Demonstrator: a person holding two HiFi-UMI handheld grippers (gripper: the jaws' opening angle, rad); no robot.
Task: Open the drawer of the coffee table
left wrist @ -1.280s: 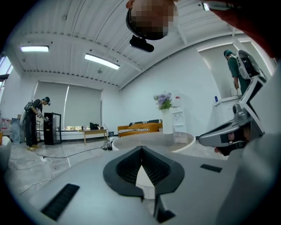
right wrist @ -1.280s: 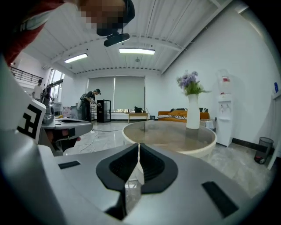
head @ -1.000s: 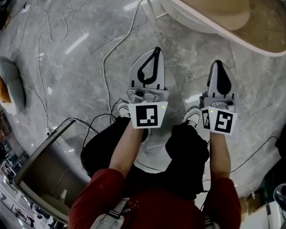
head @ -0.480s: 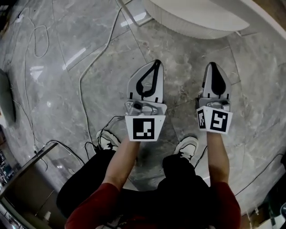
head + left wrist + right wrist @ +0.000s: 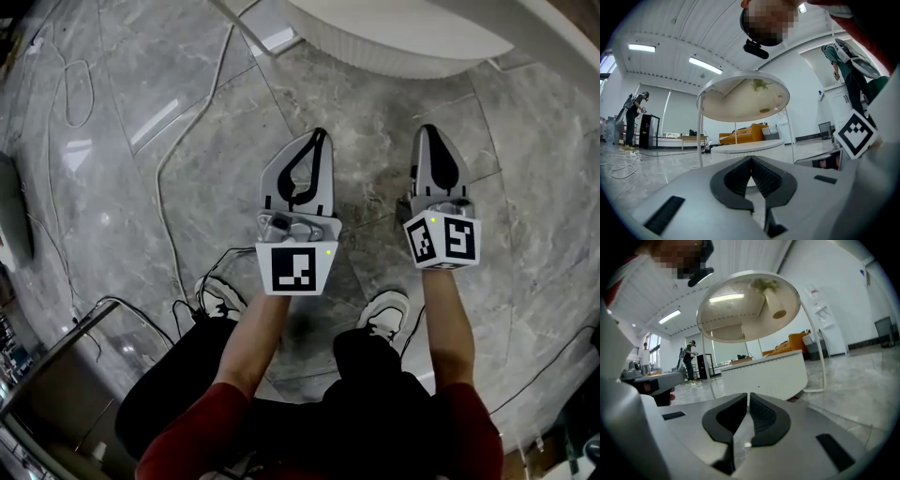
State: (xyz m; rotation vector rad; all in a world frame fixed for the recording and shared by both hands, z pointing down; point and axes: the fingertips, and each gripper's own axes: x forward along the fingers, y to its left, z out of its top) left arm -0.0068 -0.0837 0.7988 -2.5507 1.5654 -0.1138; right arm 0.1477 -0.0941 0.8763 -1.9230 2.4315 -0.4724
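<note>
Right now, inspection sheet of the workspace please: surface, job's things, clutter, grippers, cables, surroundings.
Surface: grey marble floor, glossy.
Job's things: white coffee table, its round lower drum ahead of both grippers; drawer not made out, no open gap seen.
Clutter: a green item and a roll-like item on the upper tier, seen from below.
Grippers: left gripper shut, empty; right gripper shut, empty; both short of the table.
Cables: white cable and black cable loose on the floor.
Surroundings: orange sofa and a person standing far off.

Red sleeves (image 5: 201,429); black trousers (image 5: 373,367)
</note>
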